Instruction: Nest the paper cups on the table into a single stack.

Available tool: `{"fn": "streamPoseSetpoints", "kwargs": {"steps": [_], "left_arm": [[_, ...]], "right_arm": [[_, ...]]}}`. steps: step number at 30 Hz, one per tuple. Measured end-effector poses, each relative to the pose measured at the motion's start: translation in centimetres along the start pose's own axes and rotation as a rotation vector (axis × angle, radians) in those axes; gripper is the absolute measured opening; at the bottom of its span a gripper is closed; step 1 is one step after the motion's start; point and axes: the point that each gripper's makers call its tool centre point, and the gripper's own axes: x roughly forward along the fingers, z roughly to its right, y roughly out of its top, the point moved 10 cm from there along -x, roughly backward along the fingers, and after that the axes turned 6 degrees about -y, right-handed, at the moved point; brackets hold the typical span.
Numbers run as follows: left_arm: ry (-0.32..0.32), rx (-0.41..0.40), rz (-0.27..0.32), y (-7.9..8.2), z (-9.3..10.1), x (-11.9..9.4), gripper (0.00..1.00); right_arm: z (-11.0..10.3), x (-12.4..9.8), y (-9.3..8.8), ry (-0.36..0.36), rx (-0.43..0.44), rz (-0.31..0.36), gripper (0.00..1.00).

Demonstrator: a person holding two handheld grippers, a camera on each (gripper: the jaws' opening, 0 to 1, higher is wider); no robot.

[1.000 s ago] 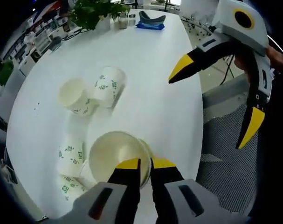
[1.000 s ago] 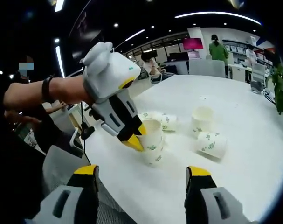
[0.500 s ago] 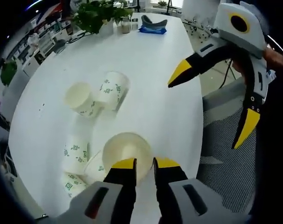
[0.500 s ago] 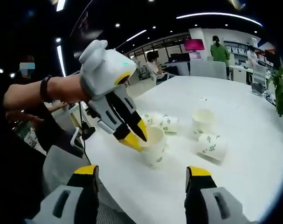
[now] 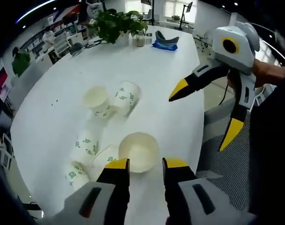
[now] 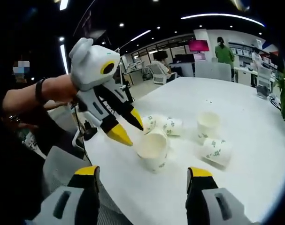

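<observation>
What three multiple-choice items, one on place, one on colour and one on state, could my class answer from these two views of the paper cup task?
1. Where does the upright paper cup stand?
A. Near the table edge, just ahead of the left gripper
B. Beside the plant
C. On the chair

2. What colour are the tips of the right gripper?
A. Red
B. Yellow
C. Blue

3. What state is the left gripper in?
A. Shut on a cup
B. Open, holding nothing
C. Shut on a plant

Answers: 1 A, the left gripper view shows the cup just beyond its tips, near the edge. 2 B, both tips show yellow. 3 B, its jaws stand apart and the cup sits free.
</observation>
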Motion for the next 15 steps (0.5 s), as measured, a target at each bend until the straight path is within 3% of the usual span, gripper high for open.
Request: {"fn": "streamPoseSetpoints", "kwargs": {"steps": [7,10,15], "left_arm": [[0.049,-0.111,0.120,-2.1,0.3,-1.6,0.35],[0.111,-0.162,0.214,-3.0,0.2,-2.6,0.36],[0.156,-0.234,0.286,-4.9,0.3,-3.9,0.44]], "right_arm": [[0.2,0.4,0.3,0.009,0.006,0.012,0.76],[0.4,0.4,0.4,0.011,0.012,0.018,0.76],[0.5,0.6,0.6,0.016,0.016,0.019,0.76]]}}
